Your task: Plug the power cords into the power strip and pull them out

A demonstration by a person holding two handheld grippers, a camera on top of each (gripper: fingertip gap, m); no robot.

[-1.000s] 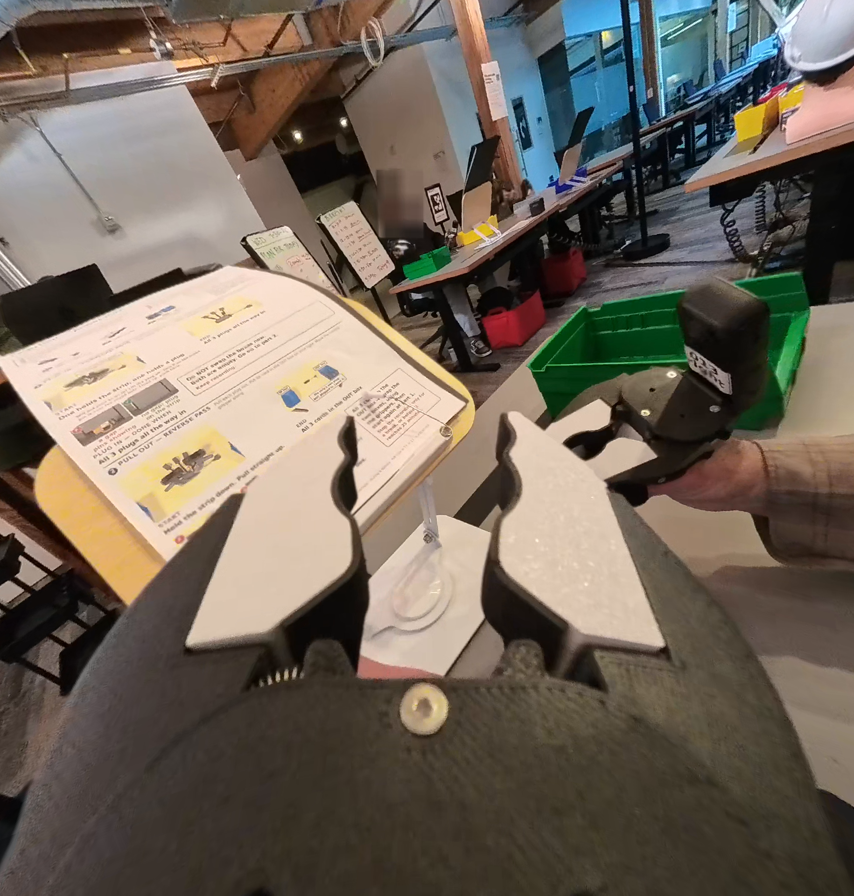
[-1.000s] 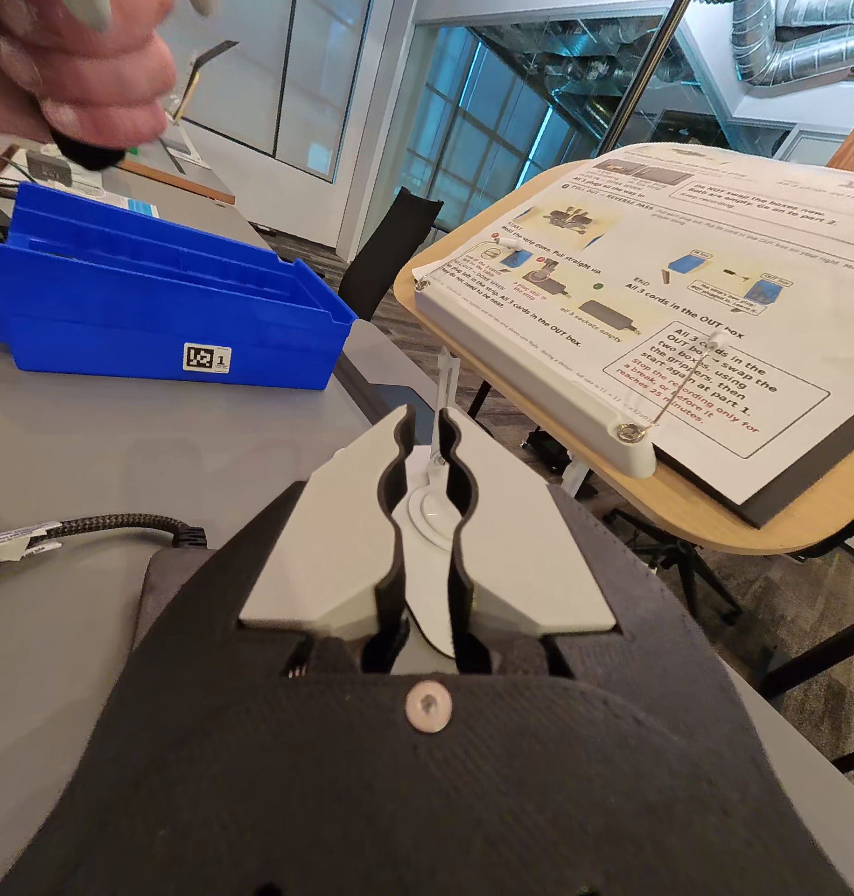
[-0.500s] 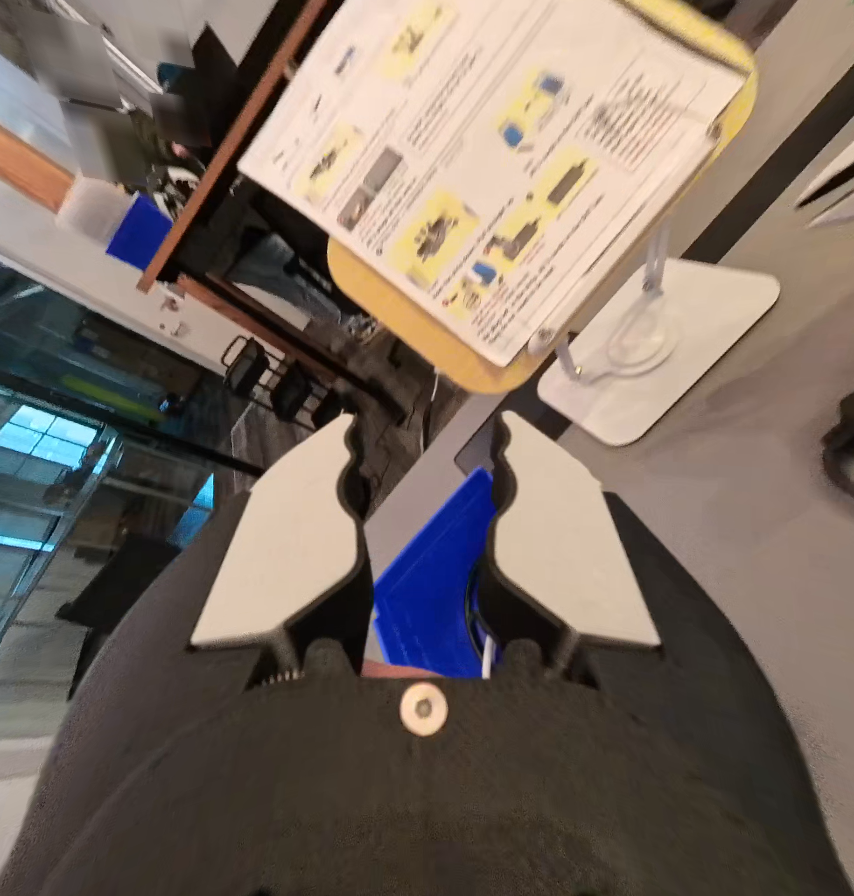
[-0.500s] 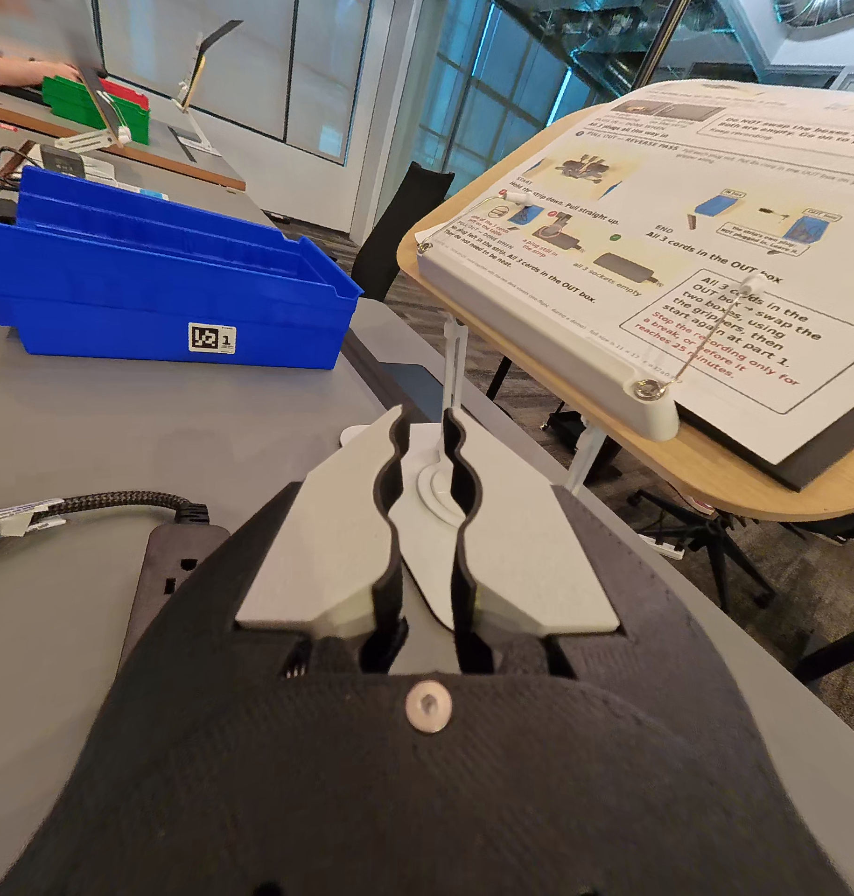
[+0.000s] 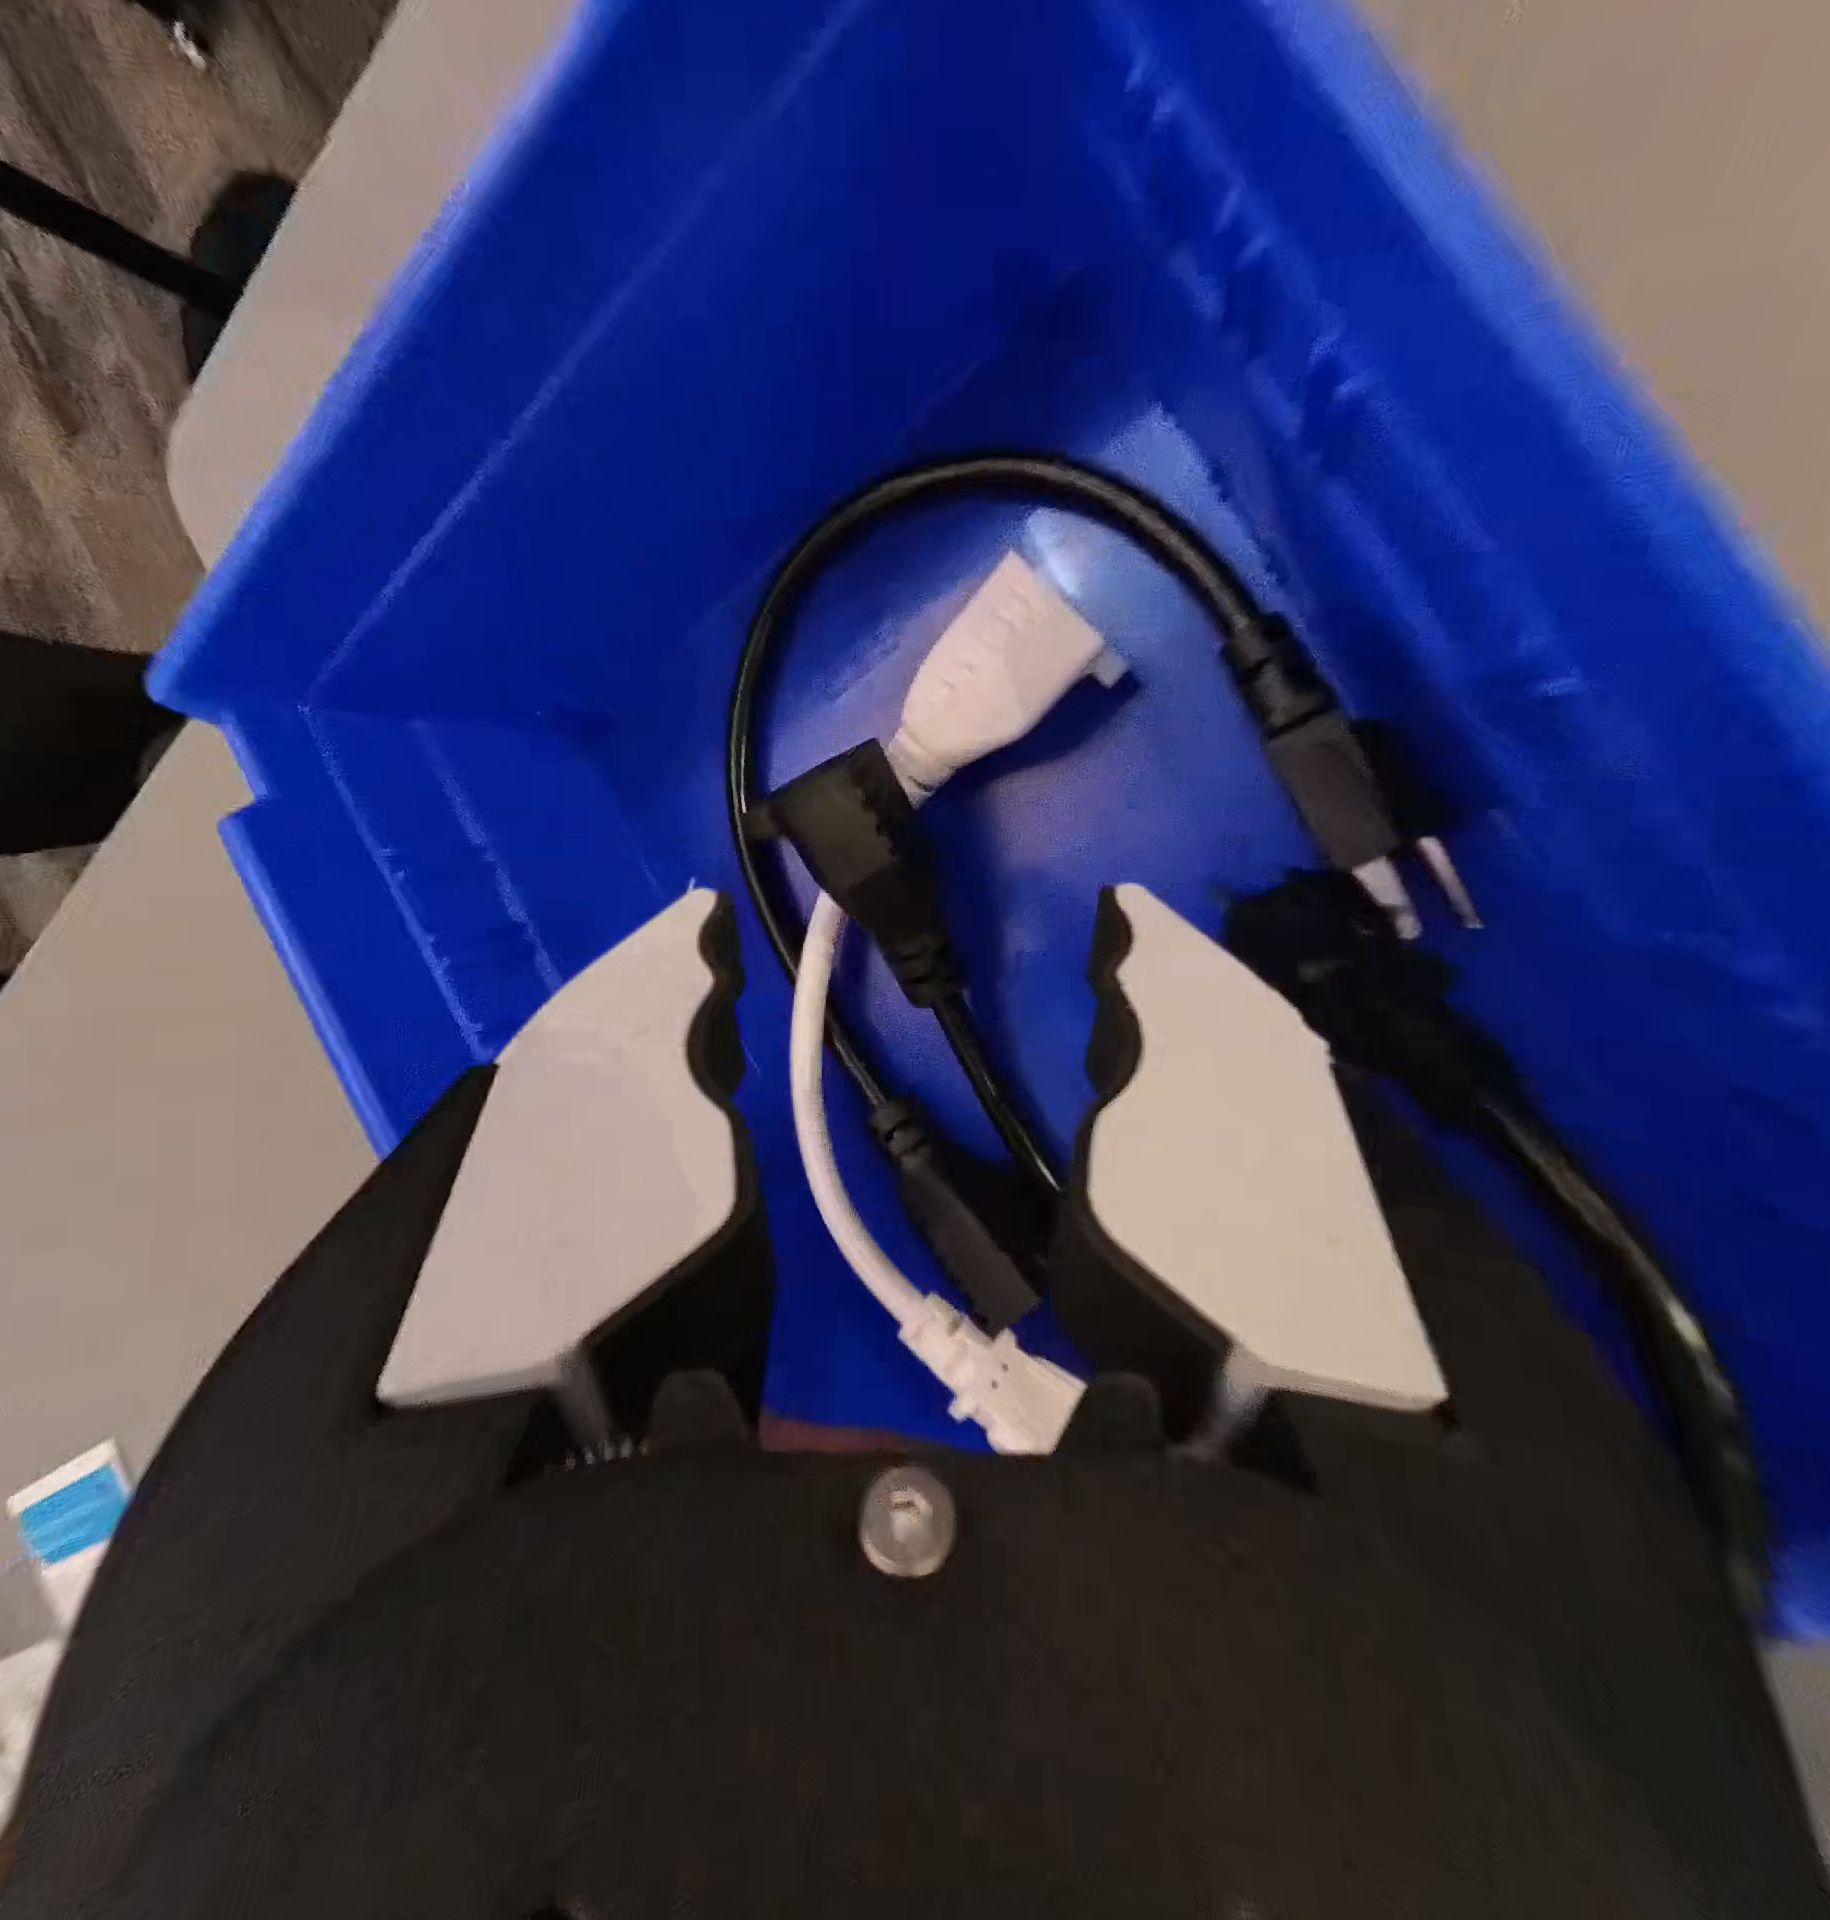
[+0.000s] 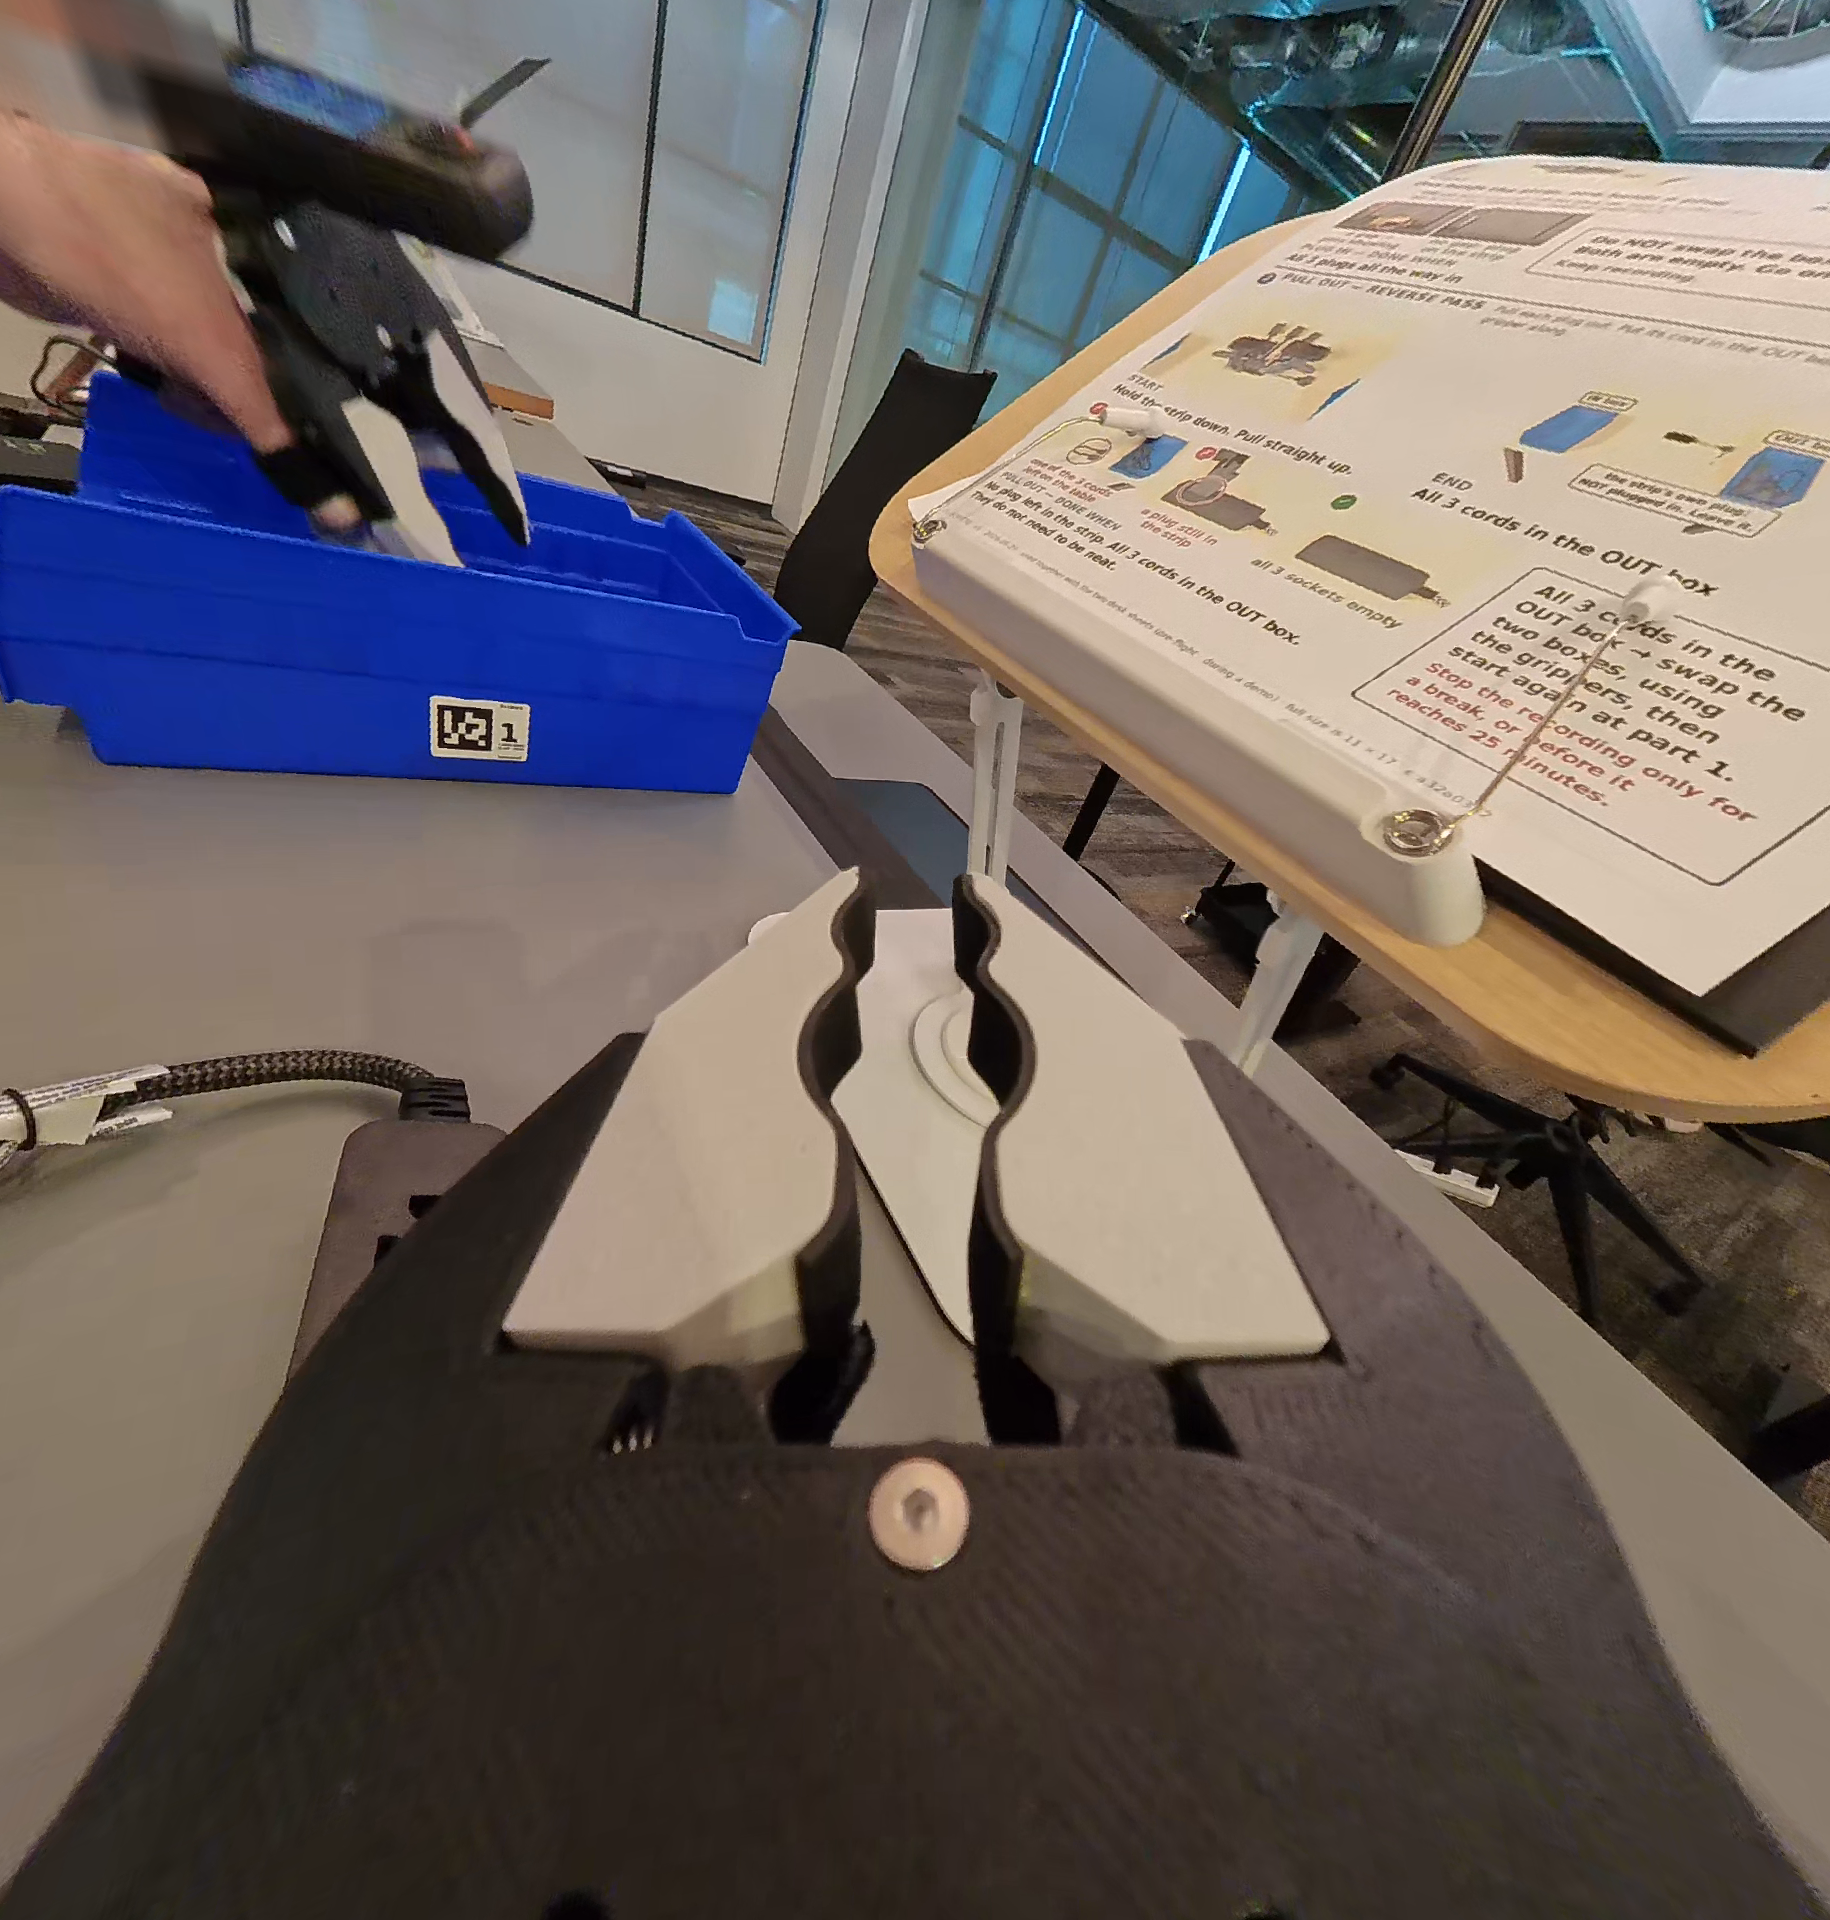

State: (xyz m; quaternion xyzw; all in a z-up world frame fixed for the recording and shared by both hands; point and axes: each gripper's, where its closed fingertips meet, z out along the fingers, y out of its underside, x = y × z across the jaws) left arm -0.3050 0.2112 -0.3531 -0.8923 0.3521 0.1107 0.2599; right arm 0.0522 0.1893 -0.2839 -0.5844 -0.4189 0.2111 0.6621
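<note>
My grey table (image 6: 267,935) carries a blue bin (image 5: 682,416) at its far left, a tilted board with an instruction sheet (image 6: 1513,540) on a stand at right, and a black power strip (image 6: 371,1195) with a braided lead just beside my right gripper (image 6: 911,914). My left gripper (image 5: 906,925) hangs over the bin, tilted down into it, its jaws spread wide and holding nothing. My right gripper sits low above the table, its jaws nearly together with a narrow gap and nothing between them. Inside the bin lie the power cords: a black cord (image 5: 786,644) looped in an arch, with one pronged plug (image 5: 1347,790) near the right wall, a second black plug body (image 5: 869,842) straight ahead of my left jaws, and a white cord (image 5: 828,1122) whose socket end (image 5: 994,665) lies just beyond. The black plug body's long axis runs roughly along my fingers, slightly slanted, and it lies between and just past the fingertips. I judge the left gripper much the nearer for the pick; the strip waits well apart, by my right.
</note>
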